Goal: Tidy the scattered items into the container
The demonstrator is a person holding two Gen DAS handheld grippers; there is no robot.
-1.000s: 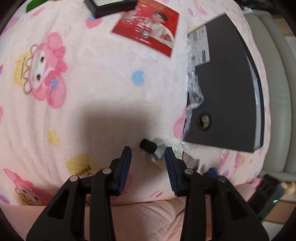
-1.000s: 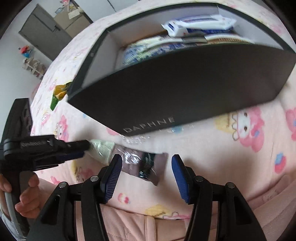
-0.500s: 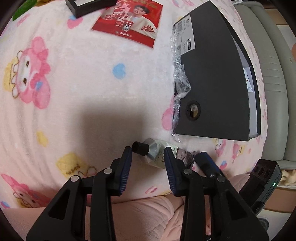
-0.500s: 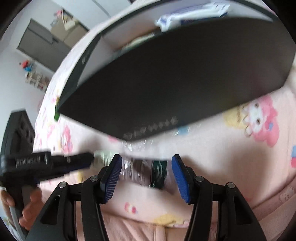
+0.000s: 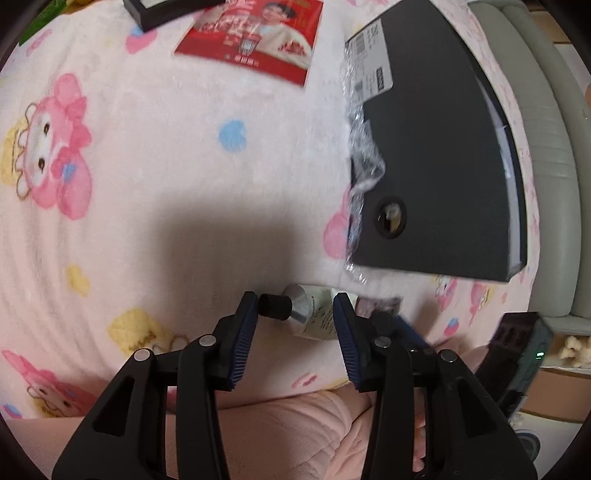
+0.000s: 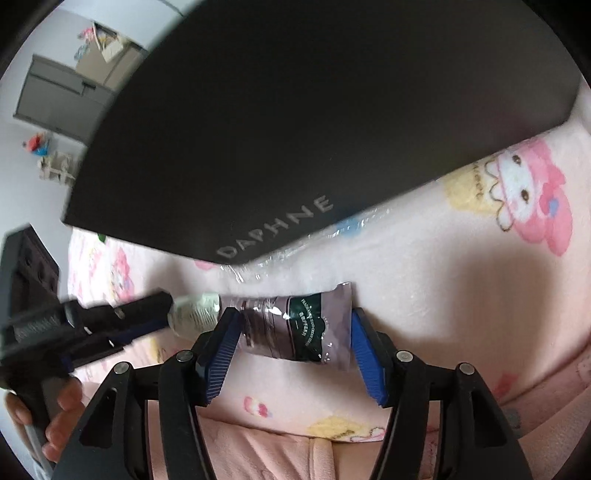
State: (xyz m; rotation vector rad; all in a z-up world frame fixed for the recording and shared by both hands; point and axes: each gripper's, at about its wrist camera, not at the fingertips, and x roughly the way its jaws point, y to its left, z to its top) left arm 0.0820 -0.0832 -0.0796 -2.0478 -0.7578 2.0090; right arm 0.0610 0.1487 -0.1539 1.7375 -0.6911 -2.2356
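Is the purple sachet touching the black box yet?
Apart. The right wrist view shows a strip of pink blanket and crinkled plastic film between the purple sachet and the lower edge of the black box.

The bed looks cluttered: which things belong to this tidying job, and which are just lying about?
Part of the job:
black box
cream tube
purple sachet
red packet

Just lying about:
pink cartoon blanket
grey cabinet
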